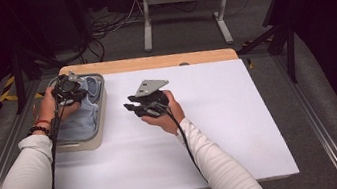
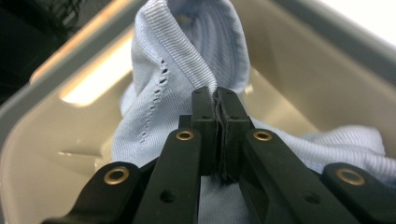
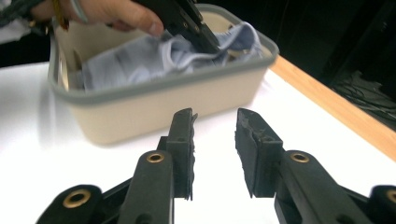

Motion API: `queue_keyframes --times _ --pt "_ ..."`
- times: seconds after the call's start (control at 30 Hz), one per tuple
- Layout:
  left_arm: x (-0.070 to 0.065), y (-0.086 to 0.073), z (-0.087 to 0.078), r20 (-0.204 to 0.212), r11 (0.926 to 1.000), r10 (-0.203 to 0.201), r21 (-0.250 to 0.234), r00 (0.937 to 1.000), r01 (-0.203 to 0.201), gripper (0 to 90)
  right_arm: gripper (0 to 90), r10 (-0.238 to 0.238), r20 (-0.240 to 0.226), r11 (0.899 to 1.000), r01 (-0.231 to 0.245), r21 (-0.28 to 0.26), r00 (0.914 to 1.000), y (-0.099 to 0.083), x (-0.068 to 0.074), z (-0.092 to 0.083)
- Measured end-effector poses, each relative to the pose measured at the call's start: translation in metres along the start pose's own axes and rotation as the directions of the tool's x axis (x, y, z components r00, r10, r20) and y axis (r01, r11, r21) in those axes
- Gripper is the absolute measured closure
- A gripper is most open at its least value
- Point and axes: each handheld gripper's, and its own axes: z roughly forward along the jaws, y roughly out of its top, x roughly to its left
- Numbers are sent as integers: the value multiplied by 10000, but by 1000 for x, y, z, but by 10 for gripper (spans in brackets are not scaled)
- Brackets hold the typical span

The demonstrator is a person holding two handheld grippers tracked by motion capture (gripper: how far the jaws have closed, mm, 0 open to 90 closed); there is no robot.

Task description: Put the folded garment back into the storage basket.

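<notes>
A light blue knitted cloth (image 1: 84, 118) lies bunched in a beige bin (image 1: 83, 145) with a grey rim at the table's left. My left gripper (image 1: 75, 91) reaches down into the bin and is shut on a fold of the cloth (image 2: 187, 46); the jaws (image 2: 217, 100) meet with thin fabric pinched between the pads. From the right gripper view, the left gripper (image 3: 210, 46) bites the cloth (image 3: 135, 58) near the bin's far end. My right gripper (image 1: 130, 107) hovers over the white table to the right of the bin, open (image 3: 215, 130) and holding nothing, pointed at the bin wall (image 3: 187, 98).
The white tabletop (image 1: 220, 117) stretches to the right of the bin, with a wooden strip (image 1: 151, 61) along its far edge. Beyond it stand a table frame (image 1: 183, 1) and cables on the floor. Metal rails run along both sides.
</notes>
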Motion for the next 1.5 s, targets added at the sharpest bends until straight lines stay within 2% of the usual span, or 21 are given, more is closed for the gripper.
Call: queue_keyframes --times 0.13,0.27,0.47,0.5,0.6,0.63,0.67,0.7,0.73,0.77,0.87,0.9,0.97,1.03,1.1,1.13,1.2,1.27,1.3,1.37,1.5 --pt "-3 1 8 103 9987 161 490 9998 -166 873 671 73 79 9998 -75 174 9999 -16 0 -17" --pt "-3 0 12 141 9986 -35 521 9999 27 872 673 53 230 9999 -56 123 9997 -32 3 -37" --pt "0 -4 3 -28 9992 -383 -152 9993 382 862 664 118 771 9998 -128 123 9970 -47 -2 -64" --pt "0 -5 1 40 9982 -503 -322 9987 504 860 664 172 845 9998 -179 82 9963 -49 -3 -68" --pt "1 -8 -7 -134 9955 -571 -771 9983 559 819 657 277 1214 9996 -282 22 9922 -55 -7 -78" --pt "1 -9 -10 -25 9930 -700 -957 9975 694 809 656 352 1239 9994 -352 -29 9917 -57 -9 -82" --pt "0 -10 -14 -212 9902 -741 -1203 9970 711 789 653 382 1294 9993 -379 -49 9909 -59 -9 -85" --pt "1 -10 -17 -314 9877 -796 -1378 9963 746 725 650 420 1472 9991 -410 -101 9882 -62 -10 -90" --pt "0 -11 -19 -98 9846 -881 -1526 9961 856 741 650 472 1493 9989 -455 -150 9877 -64 -11 -92" --pt "0 -12 -22 11 9807 -824 -1777 9966 813 754 650 504 1524 9987 -485 -167 9870 -65 -12 -94" --pt "-6 -12 -30 -119 9721 -677 -2260 9976 633 716 647 544 1734 9985 -520 -184 9833 -71 -13 -101" --pt "-7 -12 -32 -184 9699 -691 -2352 9974 628 680 640 621 1771 9980 -594 -204 9822 -74 -14 -103" --pt "-9 -12 -35 -14 9652 -576 -2557 9983 553 732 634 661 1865 9978 -629 -231 9802 -75 -15 -106" --pt "-11 -12 -38 -96 9612 -580 -2706 9983 532 699 614 774 1987 9969 -732 -287 9770 -78 -16 -110" --pt "-12 -13 -42 -77 9540 -648 -2937 9979 597 688 613 799 2175 9967 -752 -302 9728 -79 -17 -115" --pt "-13 -14 -43 -96 9535 -664 -2954 9977 607 674 613 786 2203 9968 -729 -338 9723 -79 -18 -117" --pt "-14 -15 -47 -186 9462 -653 -3186 9977 560 644 610 753 2365 9970 -691 -346 9687 -79 -17 -120" --pt "-16 -17 -51 -131 9355 -723 -3475 9973 633 620 602 738 2399 9970 -661 -402 9680 -79 -18 -123" --pt "-17 -18 -52 -119 9341 -680 -3520 9976 595 614 598 728 2461 9970 -645 -417 9665 -79 -17 -124" --pt "-20 -20 -57 -228 9248 -633 -3770 9977 501 606 577 680 2530 9974 -594 -417 9651 -80 -17 -126" --pt "-25 -23 -64 -317 9174 -416 -3971 9986 256 581 557 680 2501 9970 -566 -524 9658 -81 -16 -129"
